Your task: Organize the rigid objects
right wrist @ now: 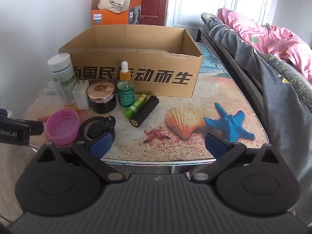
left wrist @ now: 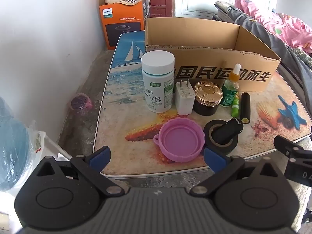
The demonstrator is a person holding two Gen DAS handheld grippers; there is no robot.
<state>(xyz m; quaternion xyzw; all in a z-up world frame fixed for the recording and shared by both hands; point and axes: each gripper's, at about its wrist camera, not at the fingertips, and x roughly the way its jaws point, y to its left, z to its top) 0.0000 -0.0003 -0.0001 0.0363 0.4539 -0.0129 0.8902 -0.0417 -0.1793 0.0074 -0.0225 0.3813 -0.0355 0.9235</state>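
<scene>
An open cardboard box (left wrist: 224, 70) (right wrist: 136, 74) stands at the back of the beach-print table. In front of it stand a white VB bottle (left wrist: 158, 81) (right wrist: 61, 78), a white charger (left wrist: 184, 99) (right wrist: 81, 95), a gold-lidded dark jar (left wrist: 207, 99) (right wrist: 101, 97), a green dropper bottle (left wrist: 231, 87) (right wrist: 125, 87), a green tube (left wrist: 235, 105) (right wrist: 135, 105) and a black cylinder (left wrist: 246, 108) (right wrist: 145, 111). A pink lid (left wrist: 180, 139) (right wrist: 62, 126) and a black tape roll (left wrist: 222, 136) (right wrist: 97, 128) with a black key fob on it lie nearer. My left gripper (left wrist: 157, 159) is open just before the pink lid. My right gripper (right wrist: 158, 146) is open and empty over the table's front edge.
An orange Philips box (left wrist: 122, 17) (right wrist: 115, 13) with cloth inside stands behind the table. A bed with pink and grey bedding (left wrist: 273, 31) (right wrist: 273, 44) runs along the right. A white wall is at the left, with a pink-bagged bin (left wrist: 81, 103) on the floor.
</scene>
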